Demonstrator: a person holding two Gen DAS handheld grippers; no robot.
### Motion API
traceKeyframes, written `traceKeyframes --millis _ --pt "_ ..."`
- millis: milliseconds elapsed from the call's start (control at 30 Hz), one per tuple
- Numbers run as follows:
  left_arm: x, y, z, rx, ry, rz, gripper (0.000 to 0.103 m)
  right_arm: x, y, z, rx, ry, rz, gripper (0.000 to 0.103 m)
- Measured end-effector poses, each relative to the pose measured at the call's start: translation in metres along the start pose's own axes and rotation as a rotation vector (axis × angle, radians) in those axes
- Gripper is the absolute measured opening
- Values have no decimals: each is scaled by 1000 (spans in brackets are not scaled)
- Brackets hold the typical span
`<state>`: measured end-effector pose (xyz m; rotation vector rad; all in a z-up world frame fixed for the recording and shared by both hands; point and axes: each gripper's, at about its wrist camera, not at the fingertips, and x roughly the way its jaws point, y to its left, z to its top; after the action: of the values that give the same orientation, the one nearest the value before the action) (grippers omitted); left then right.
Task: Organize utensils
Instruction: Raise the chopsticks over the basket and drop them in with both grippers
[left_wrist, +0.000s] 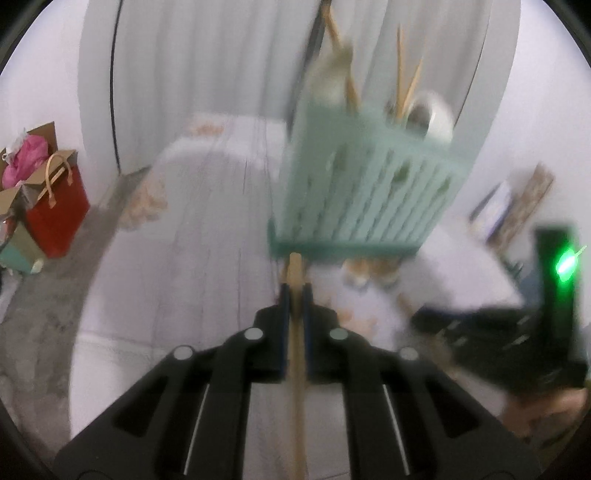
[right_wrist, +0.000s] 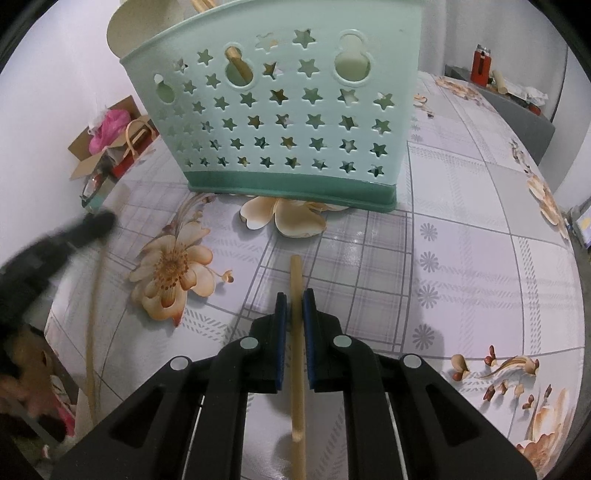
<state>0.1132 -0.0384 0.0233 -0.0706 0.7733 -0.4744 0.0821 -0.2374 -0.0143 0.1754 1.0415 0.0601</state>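
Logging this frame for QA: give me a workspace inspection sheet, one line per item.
Surface: table under a grey-checked floral oilcloth.
Job's things: mint-green plastic utensil caddy with star cut-outs standing upright on the cloth, wooden sticks and a pale utensil inside it; one thin wooden chopstick in the left gripper, another wooden chopstick in the right.
Clutter: nothing seen on the cloth near the caddy.
Grippers: left gripper shut on its stick; right gripper shut on its stick.
Cables: nothing seen.
Surroundings: red paper gift bag and open cardboard box on the floor; red container on a grey ledge; white curtain.
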Motion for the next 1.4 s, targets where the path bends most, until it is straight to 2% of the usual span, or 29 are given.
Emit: traceKeyframes --millis 200,400,567,733,867,1000,1067,1133,1267,1300,1333,1400 --pt "-50 4 36 -38 -200 -85 5 0 -5 -1 9 -9 33 9" --pt "-82 -4 68 -46 -328 -147 5 1 -10 0 9 -16 57 9" --pt "-103 -21 113 -21 -433 -230 5 1 -14 -2 25 -20 84 9" --pt "-119 -46 157 29 -531 -265 5 1 -19 -2 47 -25 116 9" --pt "-118 -63 182 52 -591 -258 5 2 -20 -2 50 -26 128 9" --pt "-96 -71 189 40 -606 -215 5 3 -22 -2 53 -26 139 9" --pt "-74 -69 187 28 -588 -189 5 3 -23 -2 53 -27 143 9" --pt "-49 -66 182 15 -527 -168 5 3 -24 -2 55 -27 147 9" --pt "-24 -57 162 -31 -417 -163 7 3 -26 -2 59 -25 154 9" --pt "-24 -55 158 -35 -410 -160 20 3 -26 -2 59 -24 154 9" --pt "-25 -51 151 -41 -408 -144 38 3 -26 -2 56 -22 152 9" --pt "-33 -39 140 -53 -422 -106 53 3 -24 -1 47 -18 145 9"
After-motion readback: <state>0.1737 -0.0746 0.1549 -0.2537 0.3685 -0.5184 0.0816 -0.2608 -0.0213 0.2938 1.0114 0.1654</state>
